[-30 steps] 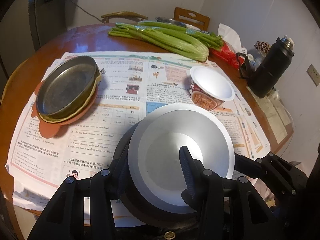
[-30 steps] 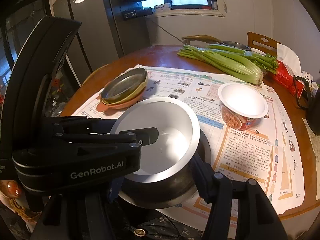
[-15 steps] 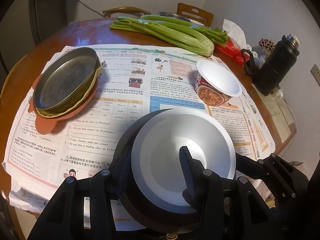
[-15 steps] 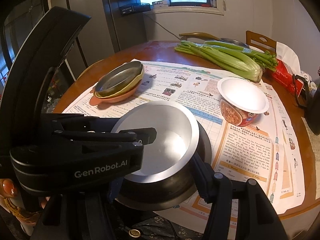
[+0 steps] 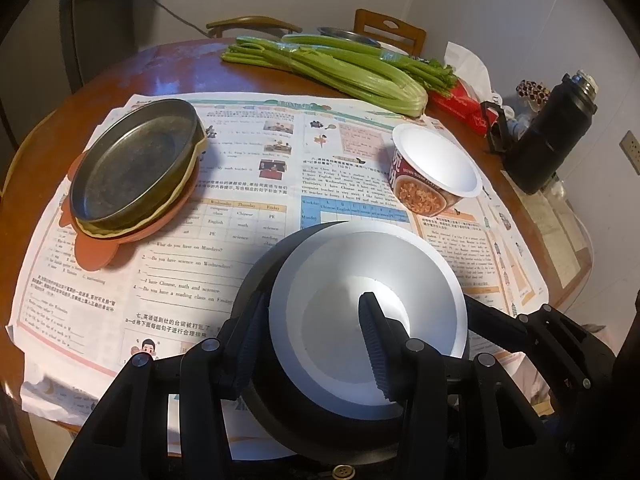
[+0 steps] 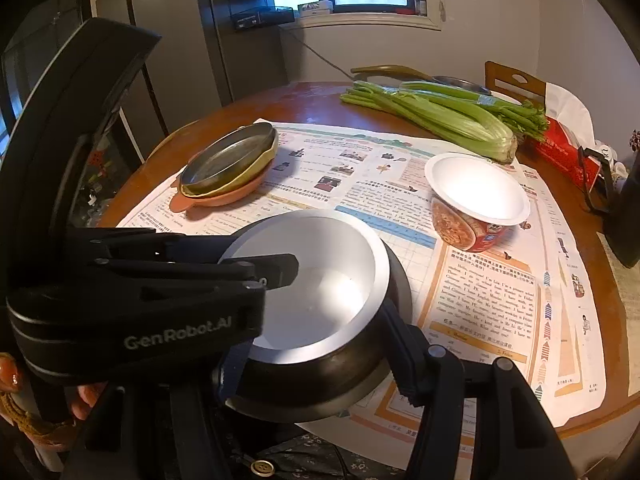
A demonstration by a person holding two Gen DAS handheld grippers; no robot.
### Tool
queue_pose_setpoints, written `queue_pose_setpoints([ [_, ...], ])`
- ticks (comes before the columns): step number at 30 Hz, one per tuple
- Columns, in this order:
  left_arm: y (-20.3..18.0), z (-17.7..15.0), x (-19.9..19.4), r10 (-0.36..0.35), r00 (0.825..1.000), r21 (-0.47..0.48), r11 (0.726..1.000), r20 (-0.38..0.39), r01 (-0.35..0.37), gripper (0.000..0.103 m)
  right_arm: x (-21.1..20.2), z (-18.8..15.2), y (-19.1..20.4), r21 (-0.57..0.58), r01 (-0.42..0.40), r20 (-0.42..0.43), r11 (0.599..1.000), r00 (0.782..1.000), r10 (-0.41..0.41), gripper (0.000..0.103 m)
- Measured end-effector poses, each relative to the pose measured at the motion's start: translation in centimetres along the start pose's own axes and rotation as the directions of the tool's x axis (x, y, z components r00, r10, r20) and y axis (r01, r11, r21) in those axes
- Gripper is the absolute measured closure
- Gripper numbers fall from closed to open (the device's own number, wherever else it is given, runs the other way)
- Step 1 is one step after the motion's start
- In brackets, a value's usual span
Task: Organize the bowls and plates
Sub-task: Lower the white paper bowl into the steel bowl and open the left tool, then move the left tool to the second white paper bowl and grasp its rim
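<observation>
A dark bowl [image 5: 360, 264] with a silver inside hangs just above the newspaper at the near table edge, held from both sides. My left gripper [image 5: 312, 300] is shut on its near wall, one finger inside and one outside. My right gripper [image 6: 308, 344] is shut on the same bowl [image 6: 320, 248]; its left finger is mostly hidden behind the left gripper's body. A metal plate [image 5: 136, 164] tops a yellow and an orange plate at the left. A red instant-noodle bowl [image 5: 436, 168] with a white lid stands to the right.
Newspaper [image 5: 240, 264] covers the round wooden table [image 5: 132, 68]. Celery bunches [image 5: 340, 68] lie at the back, with a red packet [image 5: 460, 106] and a black flask [image 5: 552, 136] at the right edge. Chairs [image 5: 392, 30] stand behind the table. A hand [image 6: 84, 396] holds the left gripper.
</observation>
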State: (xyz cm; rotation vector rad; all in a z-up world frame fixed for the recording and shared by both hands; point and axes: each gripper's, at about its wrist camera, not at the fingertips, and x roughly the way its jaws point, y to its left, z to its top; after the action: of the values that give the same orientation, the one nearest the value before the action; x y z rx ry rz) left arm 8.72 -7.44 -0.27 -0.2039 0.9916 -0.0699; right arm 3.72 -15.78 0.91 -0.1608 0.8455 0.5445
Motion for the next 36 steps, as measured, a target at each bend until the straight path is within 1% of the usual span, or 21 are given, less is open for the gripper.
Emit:
queue_pose_setpoints([
  [3, 0.1, 0.0, -0.3, 0.000, 1.000, -0.004, 1.000, 0.008, 0.000, 0.054, -0.2, 0.0, -0.1, -0.001, 0.013, 0.007, 1.000, 1.000, -0.013, 0.042],
  [14, 0.3, 0.2, -1.5, 0.014, 0.999, -0.009, 1.000, 0.033, -0.014, 0.054, -1.0, 0.1, -1.1, 0.026, 0.010, 0.026, 1.000, 1.000, -0.010, 0.042],
  [23, -0.3, 0.3, -2.7, 0.020, 0.998, 0.005, 1.000, 0.056, -0.021, 0.054, -2.7, 0.3, -2.5, 0.063, -0.002, 0.073, 0.998, 0.997, -0.003, 0.042],
  [29, -0.9, 0.4, -3.4, 0.007, 0.997, 0.017, 1.000, 0.071, -0.008, 0.054, -3.8, 0.4, -3.5, 0.088, 0.002, 0.106, 0.996, 0.994, -0.011, 0.042],
  [36, -1.7, 1.6, -4.1, -0.014, 0.995, 0.025, 1.000, 0.097, 0.012, 0.053, -4.8, 0.7, -4.8, 0.126, 0.002, 0.136, 0.992, 0.991, -0.020, 0.042],
])
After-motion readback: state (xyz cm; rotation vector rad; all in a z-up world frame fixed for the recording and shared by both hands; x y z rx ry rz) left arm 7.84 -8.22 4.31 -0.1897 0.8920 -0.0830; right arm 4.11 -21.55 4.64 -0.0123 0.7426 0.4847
